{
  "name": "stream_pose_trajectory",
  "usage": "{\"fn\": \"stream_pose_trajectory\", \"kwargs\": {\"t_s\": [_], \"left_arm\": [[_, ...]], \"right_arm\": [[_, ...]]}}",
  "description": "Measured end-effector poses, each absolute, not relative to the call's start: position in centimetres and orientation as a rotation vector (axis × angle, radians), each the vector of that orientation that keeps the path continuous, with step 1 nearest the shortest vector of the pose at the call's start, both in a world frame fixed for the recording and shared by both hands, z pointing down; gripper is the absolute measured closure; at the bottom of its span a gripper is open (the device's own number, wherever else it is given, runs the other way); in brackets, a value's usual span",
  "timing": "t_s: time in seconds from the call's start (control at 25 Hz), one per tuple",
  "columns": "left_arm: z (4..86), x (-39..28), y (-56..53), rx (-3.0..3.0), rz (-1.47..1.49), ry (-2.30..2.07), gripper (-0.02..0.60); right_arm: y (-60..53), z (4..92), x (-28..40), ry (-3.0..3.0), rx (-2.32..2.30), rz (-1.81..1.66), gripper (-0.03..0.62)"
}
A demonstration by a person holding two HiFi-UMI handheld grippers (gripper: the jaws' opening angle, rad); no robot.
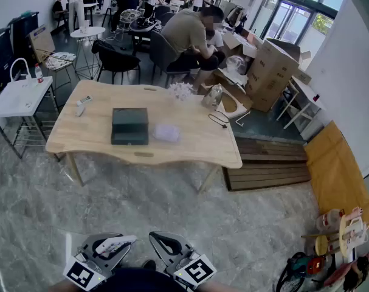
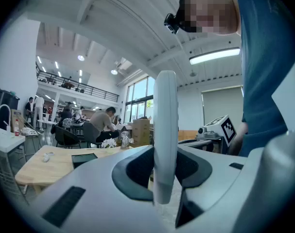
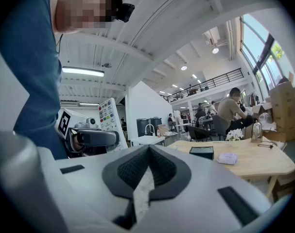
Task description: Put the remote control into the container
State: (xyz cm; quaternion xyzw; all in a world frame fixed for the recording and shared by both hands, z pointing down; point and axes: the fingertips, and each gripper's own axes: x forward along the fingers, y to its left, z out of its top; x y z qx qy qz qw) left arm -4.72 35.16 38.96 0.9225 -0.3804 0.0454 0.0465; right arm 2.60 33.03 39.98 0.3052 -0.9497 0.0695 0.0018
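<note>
Already the white remote control [image 1: 115, 244] is pinched edge-on in the left gripper [image 1: 107, 249], low at six o'clock of the head view and well apart from the wooden surface [image 1: 190, 142]. The dark container [image 1: 129, 125] sits on that surface toward twelve o'clock. The right gripper [image 1: 168, 243] has its jaws pressed together on nothing. The pickup looks done; the carry and the drop into the container remain.

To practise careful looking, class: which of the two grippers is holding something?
The left gripper: a white remote control is clamped between its jaws. The right gripper has its jaws together with nothing between them.
</note>
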Motion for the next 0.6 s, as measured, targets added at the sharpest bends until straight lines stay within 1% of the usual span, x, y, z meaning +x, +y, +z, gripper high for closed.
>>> {"fn": "stream_pose_trajectory", "kwargs": {"t_s": [0.6], "left_arm": [[39.8,-5.4,34.6,2.789,0.141,-1.172,0.347]], "right_arm": [[32.5,40.7,2.0,-3.016,0.960,0.293,0.577]]}}
